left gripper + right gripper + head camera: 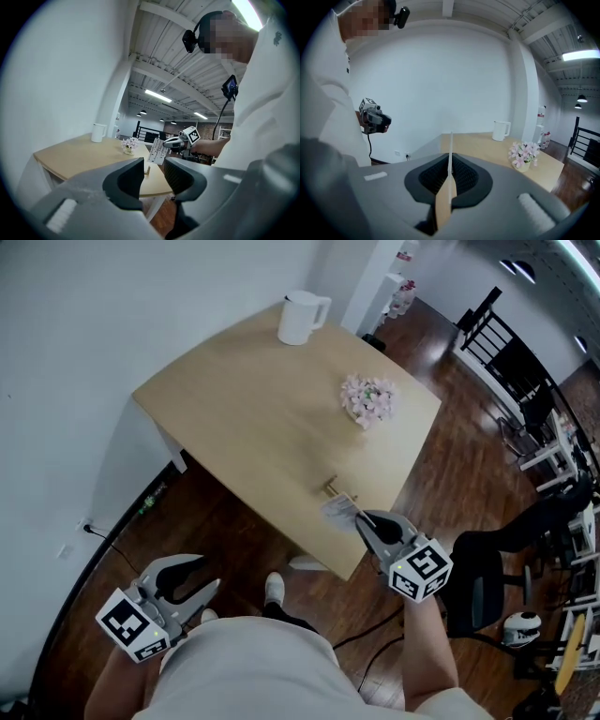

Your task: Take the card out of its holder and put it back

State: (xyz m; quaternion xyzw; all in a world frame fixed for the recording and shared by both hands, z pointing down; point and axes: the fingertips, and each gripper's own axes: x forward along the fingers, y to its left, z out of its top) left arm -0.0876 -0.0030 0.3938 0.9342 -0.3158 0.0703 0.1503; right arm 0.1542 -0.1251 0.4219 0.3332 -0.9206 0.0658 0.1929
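Observation:
A pale printed card is pinched flat between the jaws of my right gripper, just above the near edge of the wooden table. In the right gripper view the card shows edge-on between the shut pads of the right gripper. The small wooden holder stands on the table just beyond the card, apart from it. In the left gripper view the card hangs above the holder. My left gripper is open and holds nothing, low at the left over the floor, well away from the table.
A white jug stands at the table's far corner and a small pot of pink flowers towards its right side. A white wall lies to the left. A black chair sits right of my right gripper. Dark wood floor surrounds the table.

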